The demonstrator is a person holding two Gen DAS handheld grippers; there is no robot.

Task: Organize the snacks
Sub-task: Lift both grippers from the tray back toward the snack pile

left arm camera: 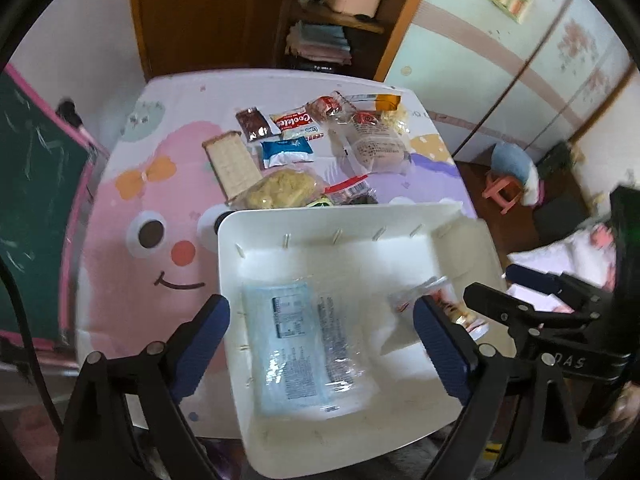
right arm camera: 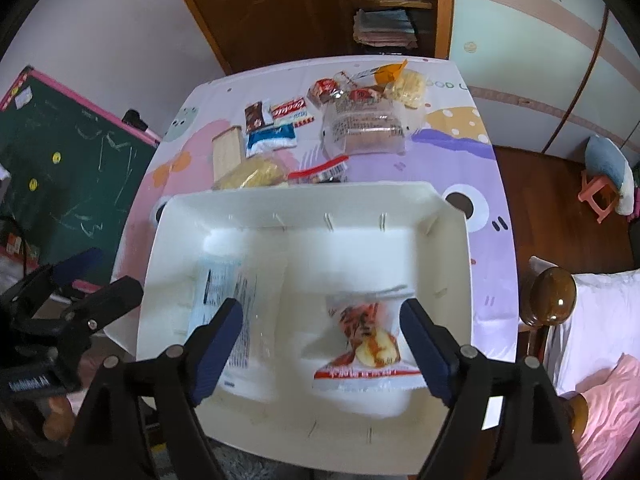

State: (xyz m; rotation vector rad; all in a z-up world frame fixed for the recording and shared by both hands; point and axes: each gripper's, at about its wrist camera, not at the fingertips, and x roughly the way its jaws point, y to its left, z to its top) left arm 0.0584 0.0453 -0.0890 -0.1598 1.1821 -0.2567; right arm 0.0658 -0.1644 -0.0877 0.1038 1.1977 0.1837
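Observation:
A white divided tray (left arm camera: 460, 216) (right arm camera: 456, 240) stands at the table's near edge. A pale blue packet (left arm camera: 300, 344) (right arm camera: 224, 300) lies in its left compartment. A red and white snack packet (right arm camera: 366, 336) (left arm camera: 436, 296) lies in its right compartment. My left gripper (left arm camera: 320, 340) is open above the blue packet, holding nothing. My right gripper (right arm camera: 322, 340) is open above the red packet, holding nothing; it also shows in the left wrist view (left arm camera: 520, 292). Several snacks lie beyond the tray: a Cookies pack (left arm camera: 296, 122) (right arm camera: 288, 112), a wafer pack (left arm camera: 232, 164) and a large bread bag (right arm camera: 362, 128).
The table has a cartoon cloth (left arm camera: 152, 200) (right arm camera: 460, 152). A green chalkboard (right arm camera: 68, 176) stands at the left. A bed with a wooden post (right arm camera: 554, 296) is at the right. A pink stool (right arm camera: 598, 192) stands on the floor. A wooden shelf (left arm camera: 332, 20) is behind the table.

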